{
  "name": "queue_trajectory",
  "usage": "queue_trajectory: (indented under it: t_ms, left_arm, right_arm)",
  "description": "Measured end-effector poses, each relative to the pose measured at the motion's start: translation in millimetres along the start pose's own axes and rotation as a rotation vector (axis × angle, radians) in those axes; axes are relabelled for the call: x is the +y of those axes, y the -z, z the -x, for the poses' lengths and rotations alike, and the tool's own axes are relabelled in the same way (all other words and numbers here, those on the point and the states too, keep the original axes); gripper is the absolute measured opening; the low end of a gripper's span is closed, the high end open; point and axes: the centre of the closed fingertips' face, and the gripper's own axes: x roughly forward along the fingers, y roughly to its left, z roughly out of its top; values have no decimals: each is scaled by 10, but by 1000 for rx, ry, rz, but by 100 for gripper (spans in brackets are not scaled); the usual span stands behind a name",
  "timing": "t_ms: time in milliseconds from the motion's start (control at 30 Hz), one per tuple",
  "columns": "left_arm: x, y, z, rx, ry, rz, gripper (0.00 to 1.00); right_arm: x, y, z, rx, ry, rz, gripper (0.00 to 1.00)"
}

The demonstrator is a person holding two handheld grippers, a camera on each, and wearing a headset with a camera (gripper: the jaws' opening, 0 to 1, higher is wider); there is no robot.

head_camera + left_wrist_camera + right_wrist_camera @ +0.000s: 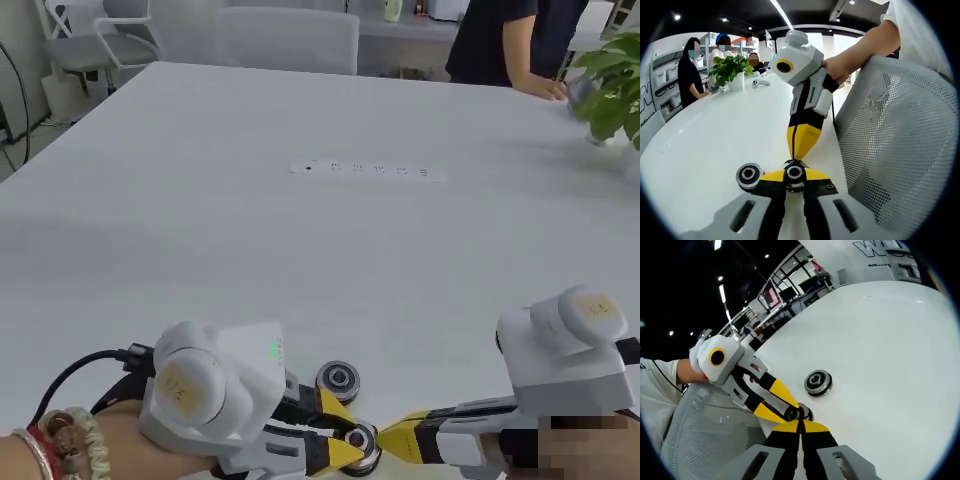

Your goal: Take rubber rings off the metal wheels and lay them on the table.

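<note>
The left gripper (794,176) is clamping its two yellow-tipped jaws on a small metal wheel (794,171), with one tip pressing on each side of it. The right gripper (800,424) is meeting it head-on from straight ahead of the left jaws. The right jaws are lying drawn together into a single wedge, and their tips are touching the rim of the same wheel on the side facing away from the left gripper. Whether they are pinching anything between them I cannot tell. A second wheel (818,382) is resting on the white table (300,250). It is sitting just to the left of the left jaws, and a little beyond and to the right of the right jaws' tips, touching neither gripper. A hand (837,67) is gripping the handle of the right gripper, well ahead of the left jaws. A grey mesh chair back (890,145) is standing close on the right side of the left jaws. A potted plant (730,67) is sitting far ahead of the left jaws, off to their left.
</note>
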Motion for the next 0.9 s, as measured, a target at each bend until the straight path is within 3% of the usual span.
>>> queue_trajectory:
  t_ms: [900]
  left_arm:
    - [-2,-5,-1,-1,6,-15,7]
  right_arm:
    - [41,-27,0,-4,-7,0,0]
